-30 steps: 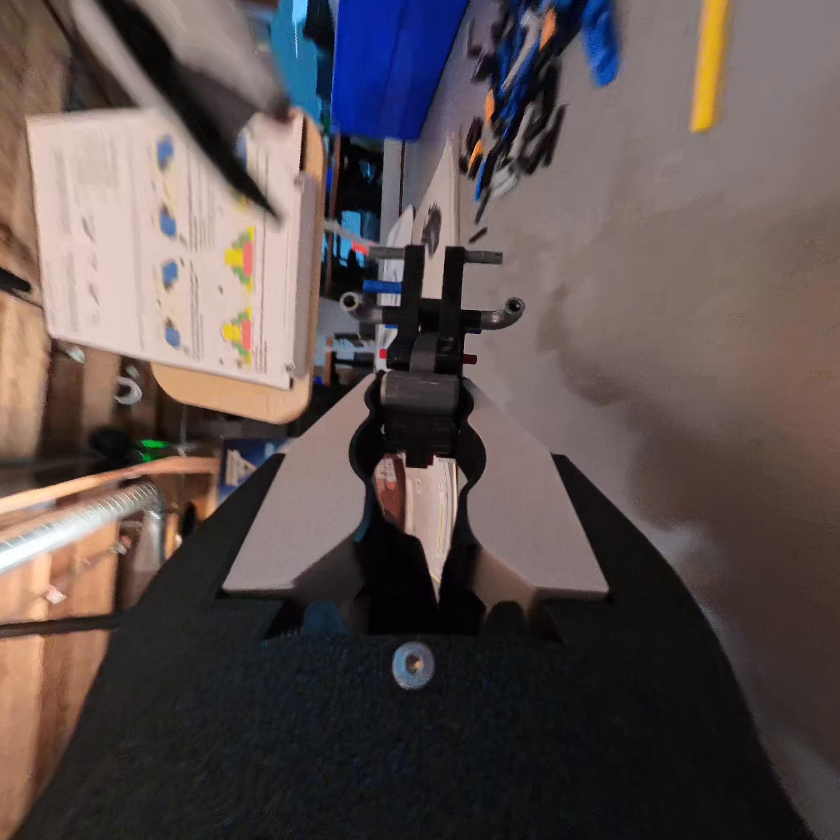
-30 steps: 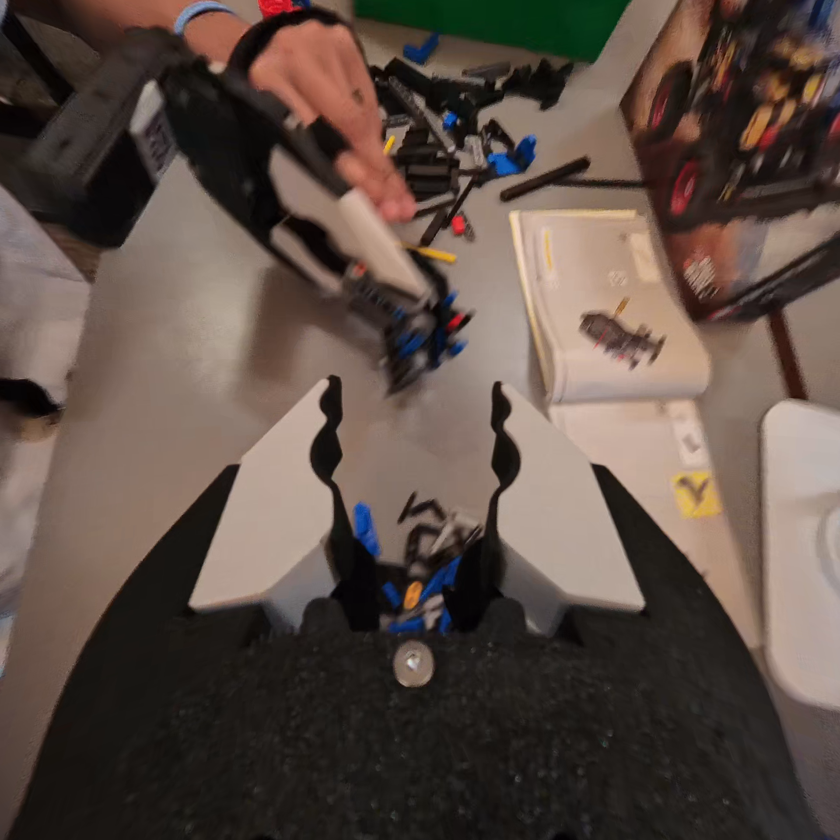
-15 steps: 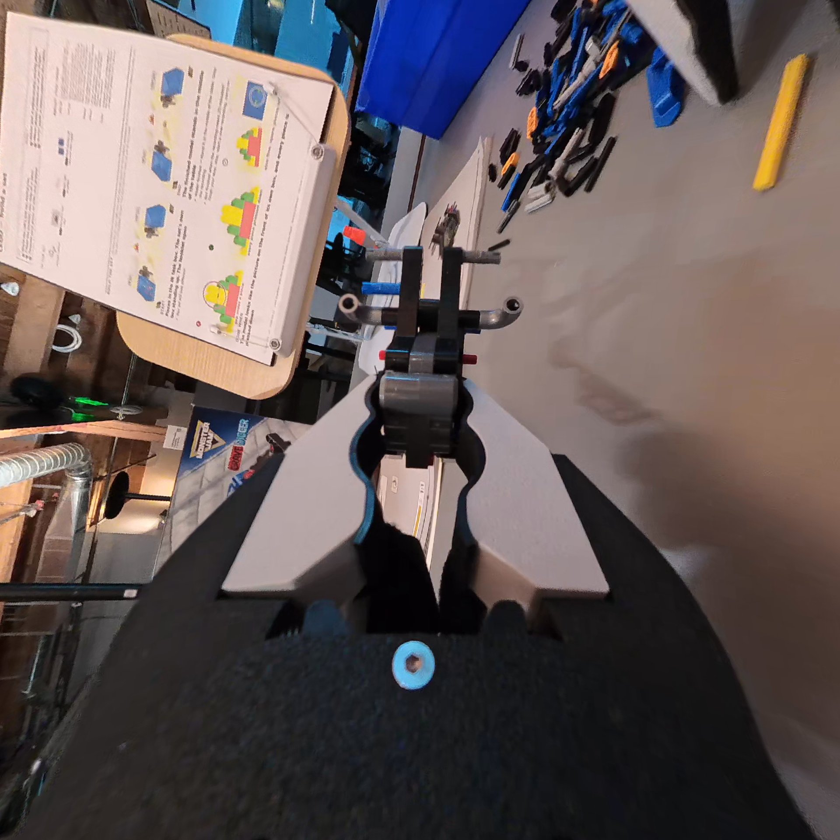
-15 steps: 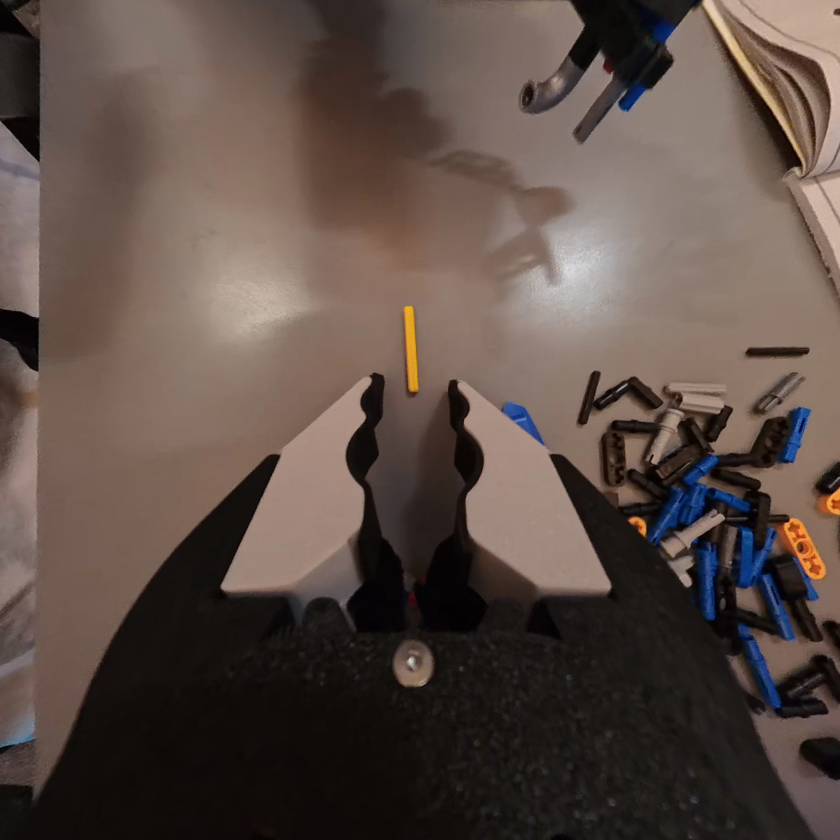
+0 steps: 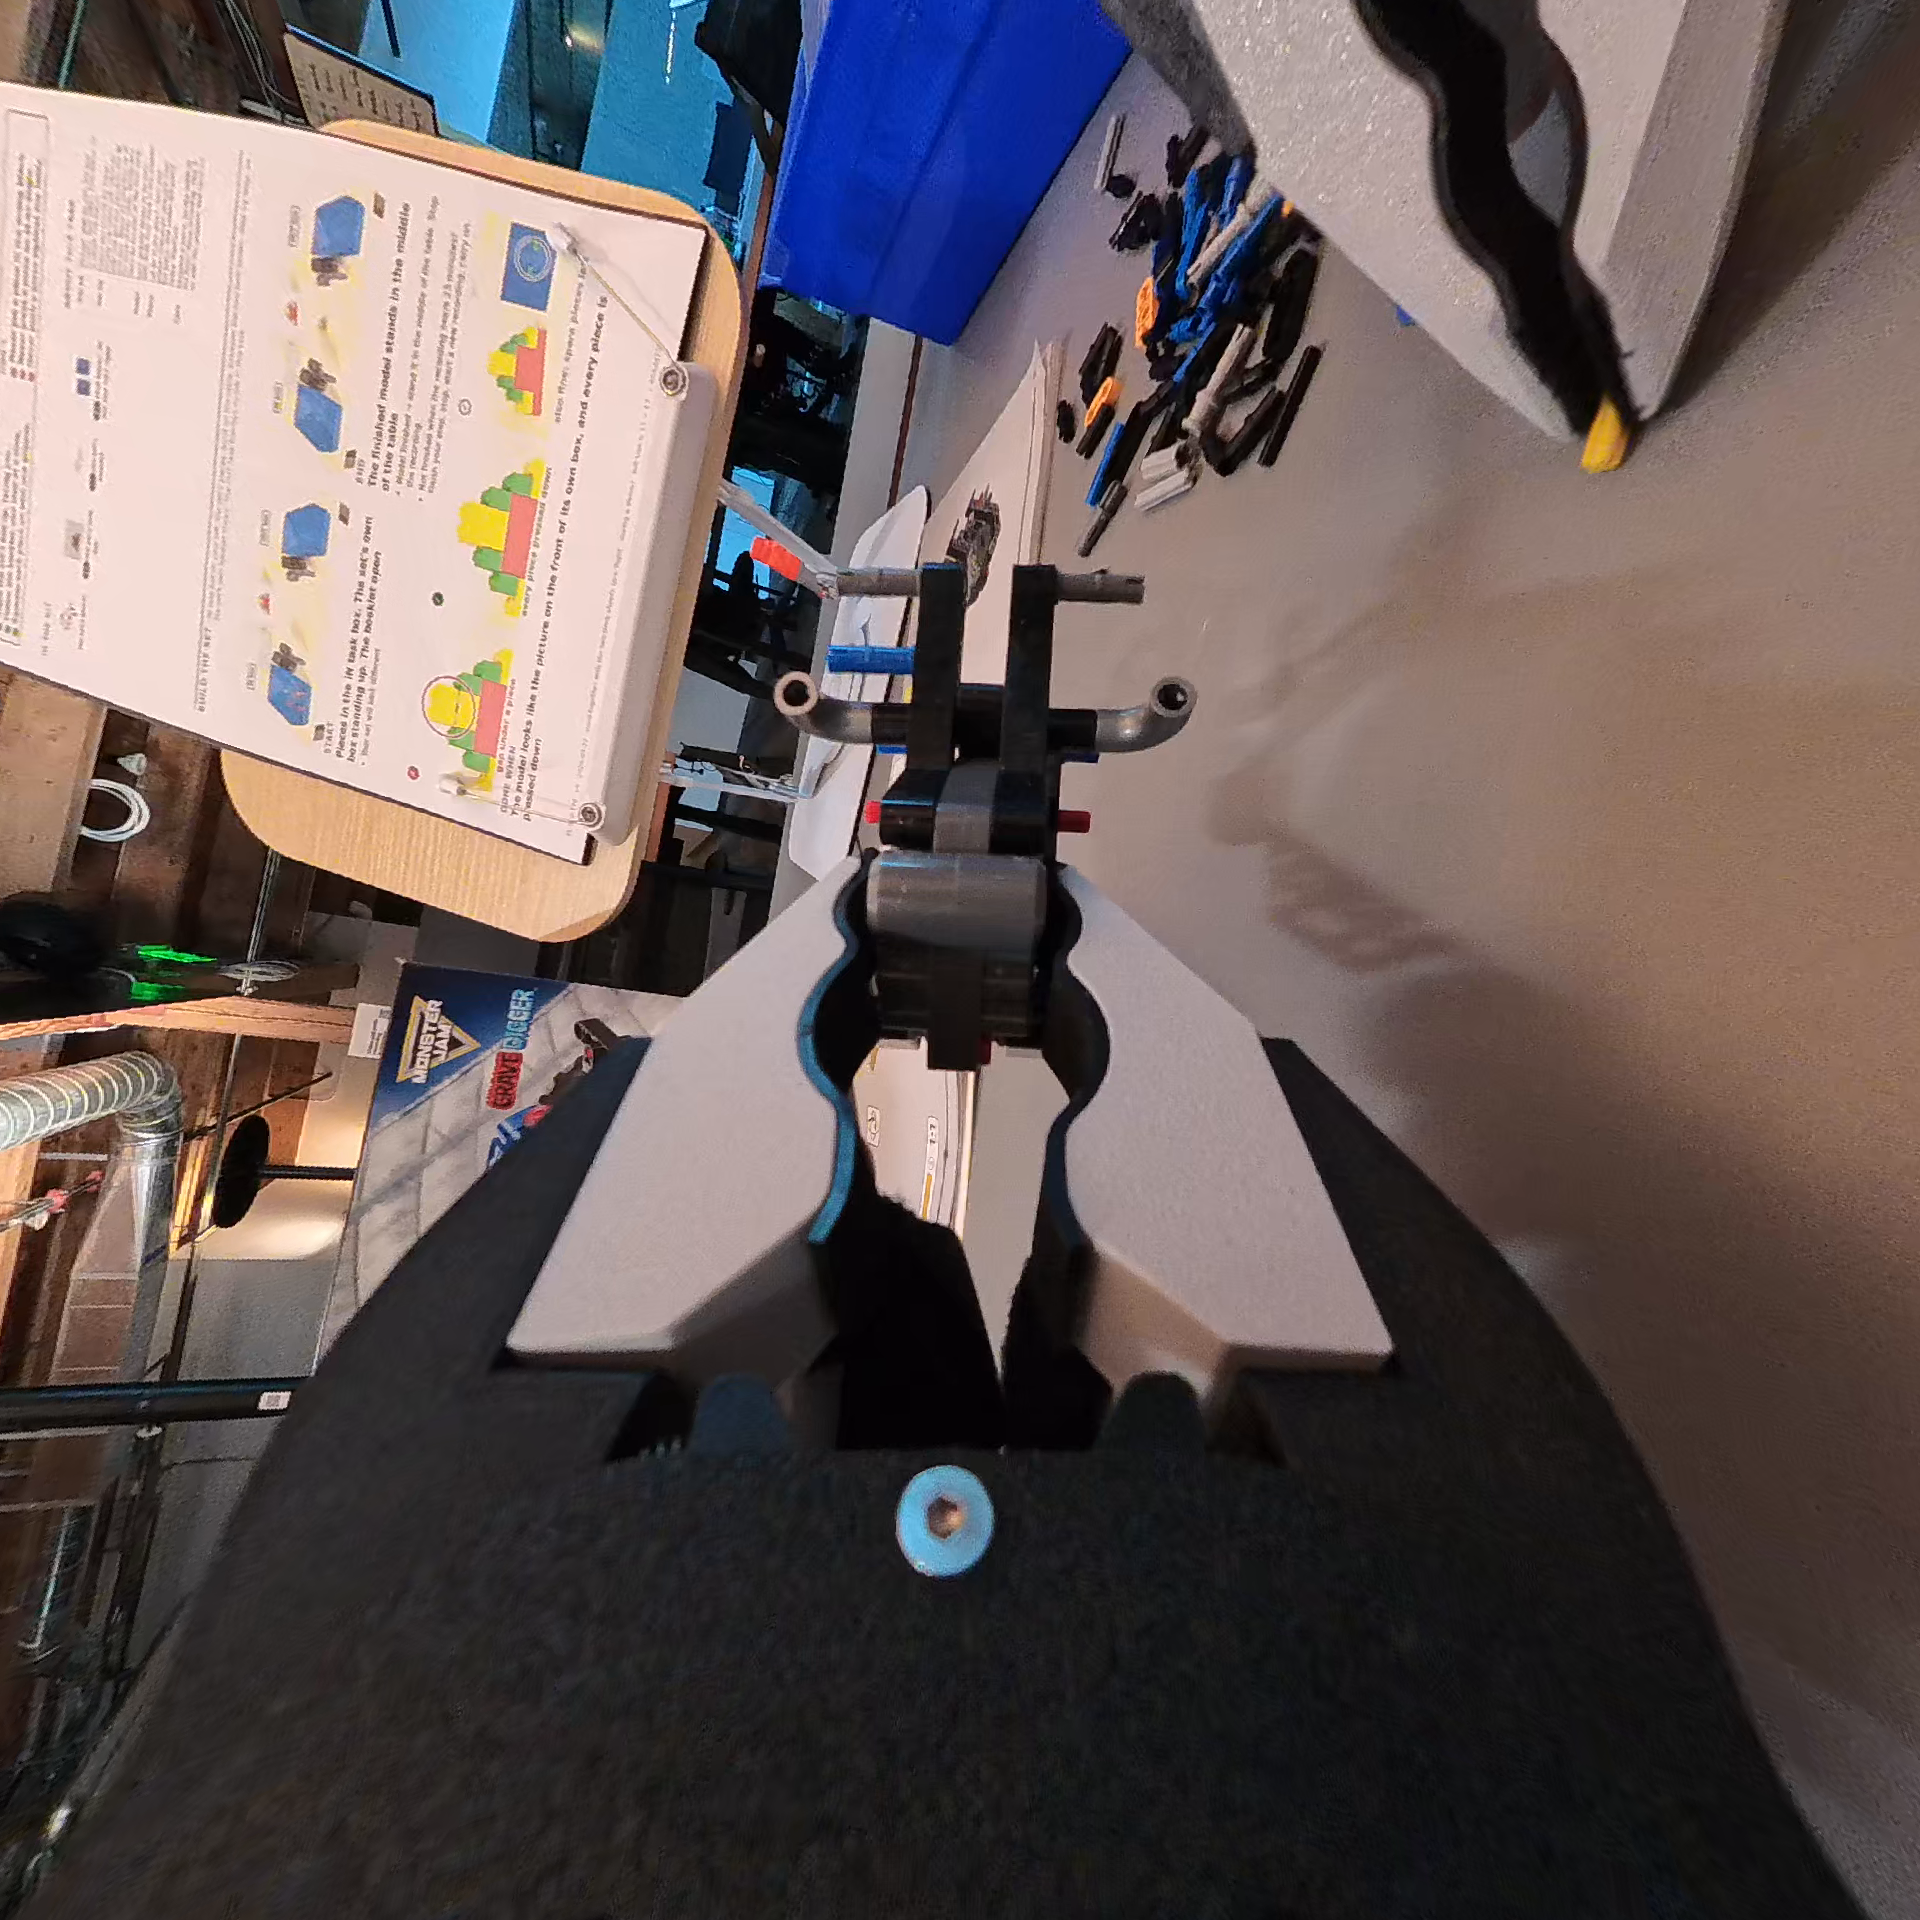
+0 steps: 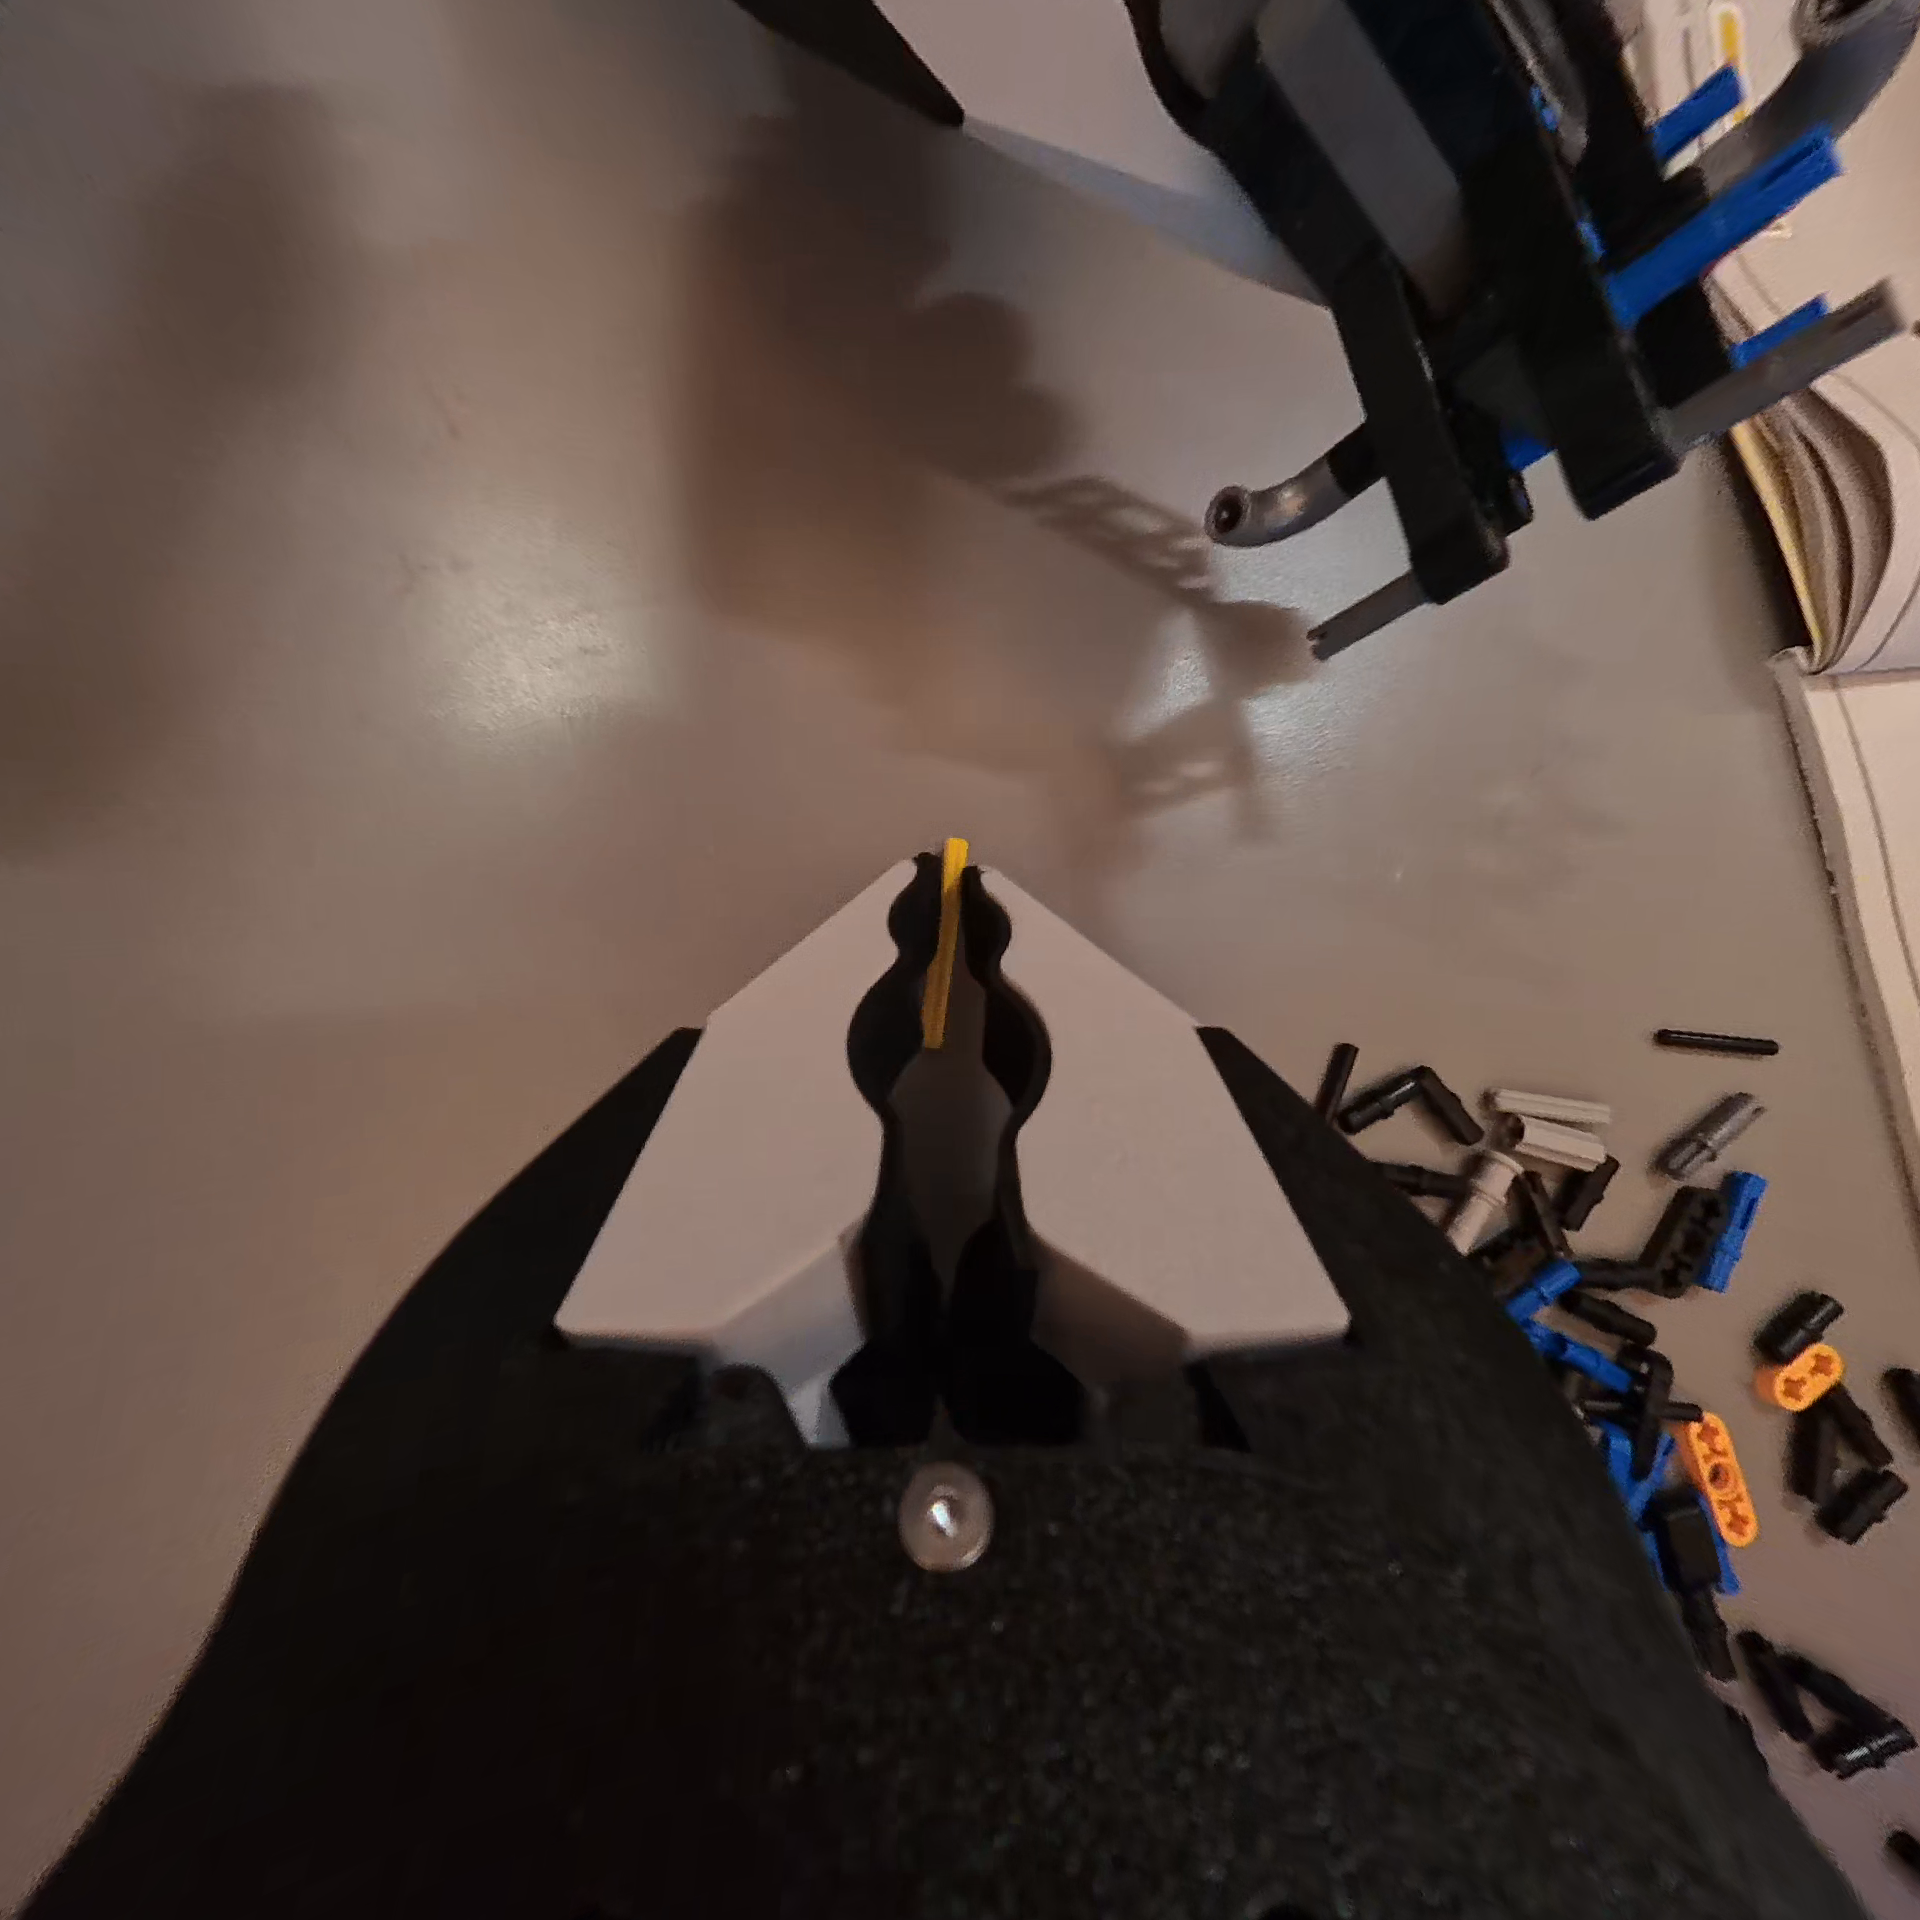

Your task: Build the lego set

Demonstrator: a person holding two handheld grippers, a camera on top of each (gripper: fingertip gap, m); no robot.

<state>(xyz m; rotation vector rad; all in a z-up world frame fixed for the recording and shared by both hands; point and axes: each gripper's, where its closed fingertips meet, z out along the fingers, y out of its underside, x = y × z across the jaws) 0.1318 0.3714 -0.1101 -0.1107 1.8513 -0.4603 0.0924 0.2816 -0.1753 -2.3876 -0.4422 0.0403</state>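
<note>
In the left wrist view, the left gripper [image 5: 954,935] is pinching the black assembly [image 5: 982,727] above the worktop [image 5: 1558,935]. In the right wrist view, the right gripper [image 6: 948,883] is clamping the yellow axle [image 6: 943,956]; next it probably needs aligning with a hole in the assembly.

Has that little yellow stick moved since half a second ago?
Yes. The yellow stick lay on the grey table ahead of the open right gripper; now it is pinched between the fingertips.

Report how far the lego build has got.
Done: a small black-and-grey sub-assembly exists, clamped in the left claw. In hand: the right claw grips a yellow axle, not yet fitted. Left: most of it, as the loose parts pile lies unused.
</note>
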